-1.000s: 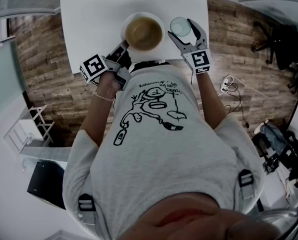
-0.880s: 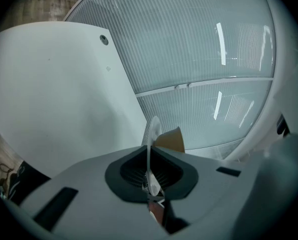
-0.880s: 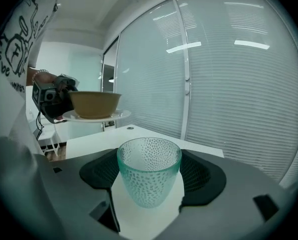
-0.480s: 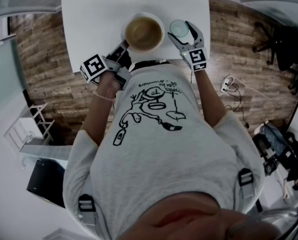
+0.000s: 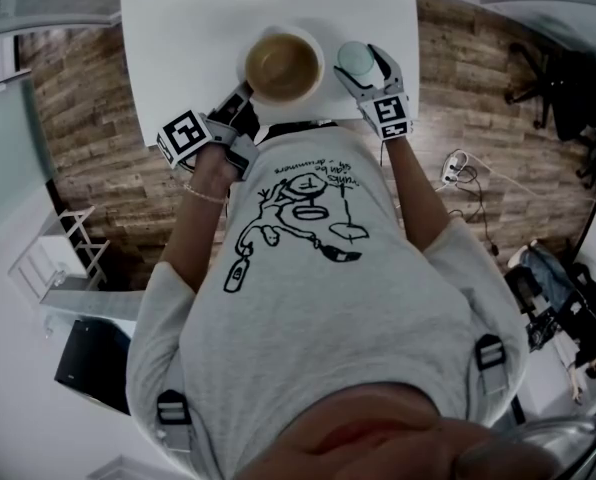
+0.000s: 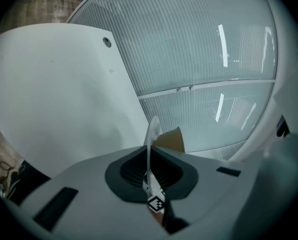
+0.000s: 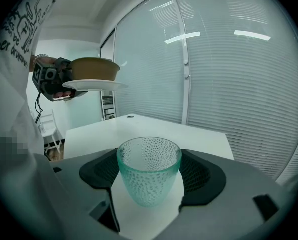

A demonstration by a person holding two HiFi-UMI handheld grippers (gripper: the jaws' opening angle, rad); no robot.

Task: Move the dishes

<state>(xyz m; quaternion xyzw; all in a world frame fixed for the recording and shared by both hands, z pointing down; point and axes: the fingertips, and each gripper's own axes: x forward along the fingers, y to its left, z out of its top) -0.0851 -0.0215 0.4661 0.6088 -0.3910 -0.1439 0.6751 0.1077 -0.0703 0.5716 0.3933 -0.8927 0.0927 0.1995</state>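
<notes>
1. Closest to us is our grey printed T-shirt (image 5: 318,298), with both forearms reaching out from it toward the table edge.
2. Our left gripper (image 5: 240,98) is clenched on the near rim of the white plate (image 7: 96,85). In the left gripper view the thin rim runs straight in between the closed jaws.
3. The plate lies flat and level, held in the air over the near edge of the white table (image 5: 188,48). Its face is turned up.
4. On the plate stands a brown bowl (image 5: 283,65), upright with its mouth up. From above, its inside shows only plain brown.
5. Our right gripper (image 5: 363,68) grasps a green-tinted dimpled glass (image 7: 149,169), with one dark pad against each side of it.
6. The glass stands upright with its mouth up and its long axis vertical, just right of the plate. We see clean through to its bottom. Whether its base touches the table we cannot tell.
7. Beyond the table lie the wooden floor (image 5: 88,118) and a wall of window blinds (image 7: 239,84).
</notes>
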